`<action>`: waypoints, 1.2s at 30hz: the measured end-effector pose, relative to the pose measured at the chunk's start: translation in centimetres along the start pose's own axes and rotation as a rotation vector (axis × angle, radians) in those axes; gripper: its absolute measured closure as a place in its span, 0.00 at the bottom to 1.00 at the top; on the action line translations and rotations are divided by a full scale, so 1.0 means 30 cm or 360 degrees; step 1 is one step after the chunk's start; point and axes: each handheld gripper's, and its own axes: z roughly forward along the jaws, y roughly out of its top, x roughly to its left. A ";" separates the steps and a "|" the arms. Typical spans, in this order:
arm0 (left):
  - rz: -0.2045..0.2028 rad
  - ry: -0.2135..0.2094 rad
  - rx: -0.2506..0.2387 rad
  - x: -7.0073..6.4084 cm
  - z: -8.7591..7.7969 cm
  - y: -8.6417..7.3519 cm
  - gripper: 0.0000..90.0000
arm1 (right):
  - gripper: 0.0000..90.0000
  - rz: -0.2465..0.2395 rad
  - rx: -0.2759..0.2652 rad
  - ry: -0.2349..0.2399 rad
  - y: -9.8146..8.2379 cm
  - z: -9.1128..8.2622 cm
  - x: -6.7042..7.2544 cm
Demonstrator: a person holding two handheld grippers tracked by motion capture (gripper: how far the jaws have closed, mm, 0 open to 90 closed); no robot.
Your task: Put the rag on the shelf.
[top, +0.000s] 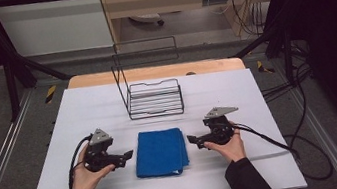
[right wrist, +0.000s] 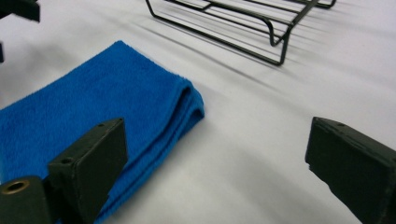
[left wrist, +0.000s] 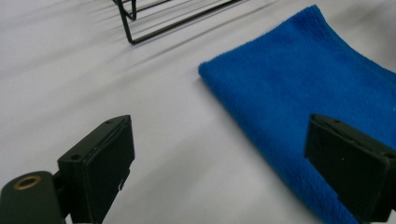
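Two claws rest low on the white bench (top: 62, 140), one either side of a folded blue towel (top: 160, 152), each pointing inward at it. The left claw (top: 126, 156), in the person's left hand (top: 86, 175), has its jaws spread wide with nothing between them, as does the right claw (top: 191, 139) in the right hand (top: 227, 145). Behind the towel, farther from the person, stands a black wire rack (top: 152, 97), apart from it.

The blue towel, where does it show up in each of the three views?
High view: the blue towel lies folded at centre, on the table between the two grippers.
Left gripper view: it fills the right side, running behind the right-hand finger.
Right gripper view: it lies at left, folded edge toward centre.
Shared landmark: the black wire rack beyond the towel.
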 end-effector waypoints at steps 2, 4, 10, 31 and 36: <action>-0.0006 0.0012 0.0009 -0.006 0.025 0.026 0.12 | 0.06 0.0005 0.0000 0.0006 -0.016 -0.014 -0.006; -0.0028 0.0028 0.0012 -0.012 0.056 0.049 0.14 | 0.06 0.0006 0.0002 0.0007 -0.028 -0.024 -0.011; -0.0031 0.0085 0.0034 -0.031 0.134 0.089 0.19 | 0.06 0.0037 -0.0022 -0.0002 -0.044 -0.049 -0.026; -0.0110 0.0091 0.0139 -0.011 0.238 0.078 0.68 | 0.07 0.0044 0.0014 0.0019 -0.055 -0.030 -0.022; -0.0118 0.0073 0.0139 -0.020 0.247 0.075 0.76 | 0.07 0.0044 0.0016 0.0028 -0.053 -0.031 -0.023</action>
